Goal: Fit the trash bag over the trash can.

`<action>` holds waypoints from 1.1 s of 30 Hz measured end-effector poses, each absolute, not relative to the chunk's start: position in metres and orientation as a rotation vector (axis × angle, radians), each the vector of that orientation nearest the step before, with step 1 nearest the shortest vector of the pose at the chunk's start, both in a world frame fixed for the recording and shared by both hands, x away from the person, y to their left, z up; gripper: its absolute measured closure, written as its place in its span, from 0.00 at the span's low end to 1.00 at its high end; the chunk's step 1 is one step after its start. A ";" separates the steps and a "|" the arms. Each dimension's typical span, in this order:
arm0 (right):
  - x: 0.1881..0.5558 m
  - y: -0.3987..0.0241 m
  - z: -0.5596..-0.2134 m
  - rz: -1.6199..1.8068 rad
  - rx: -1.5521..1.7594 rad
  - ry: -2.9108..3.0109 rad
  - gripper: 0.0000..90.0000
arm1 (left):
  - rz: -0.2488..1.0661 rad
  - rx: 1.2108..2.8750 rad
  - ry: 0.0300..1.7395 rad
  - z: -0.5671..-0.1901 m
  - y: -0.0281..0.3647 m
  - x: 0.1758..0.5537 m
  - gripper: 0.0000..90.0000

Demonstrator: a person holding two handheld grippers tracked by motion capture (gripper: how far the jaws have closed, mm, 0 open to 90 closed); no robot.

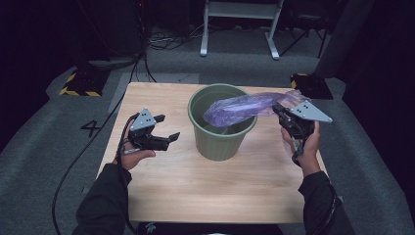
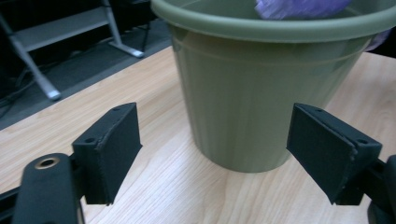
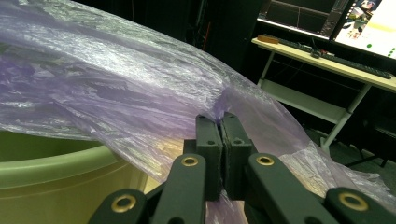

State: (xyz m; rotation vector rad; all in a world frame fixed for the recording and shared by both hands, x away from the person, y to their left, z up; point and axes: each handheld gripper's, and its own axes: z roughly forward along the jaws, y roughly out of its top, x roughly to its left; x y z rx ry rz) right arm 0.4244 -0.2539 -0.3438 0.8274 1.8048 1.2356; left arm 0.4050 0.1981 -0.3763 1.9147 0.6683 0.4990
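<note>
A green plastic bin point(image 1: 221, 125) stands upright in the middle of the wooden table point(image 1: 215, 181). A crumpled purple plastic bag point(image 1: 242, 106) stretches from the right over the bin's mouth, its far end hanging inside the rim. My right gripper point(image 1: 278, 108) is shut on the bag's right end; in the right gripper view the jaws pinch the film point(image 3: 154, 98) above the bin's rim point(image 3: 56, 170). My left gripper point(image 1: 172, 137) floats left of the bin, open and holding nothing. In the left gripper view its jaws stand wide apart, facing the bin's wall point(image 2: 247, 93).
Grey carpet surrounds the table. A white metal stand point(image 1: 242, 22) is at the back, with black cables on the floor near it. Yellow-and-black striped blocks point(image 1: 78, 83) sit off the table's far corners. A desk with monitors point(image 3: 327, 42) appears in the right gripper view.
</note>
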 end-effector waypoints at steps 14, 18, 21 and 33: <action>0.428 -0.245 -0.344 1.206 0.812 1.824 0.98 | 0.523 1.852 0.553 -0.320 0.162 0.412 0.19; 0.427 -0.244 -0.343 1.202 0.805 1.827 0.98 | 0.507 1.851 0.504 -0.311 0.142 0.413 0.19; 0.427 -0.243 -0.343 1.199 0.803 1.829 0.98 | 0.503 1.874 0.468 -0.308 0.125 0.415 0.19; 0.422 -0.241 -0.345 1.186 0.771 1.847 0.97 | 0.520 1.945 0.441 -0.309 0.082 0.425 0.37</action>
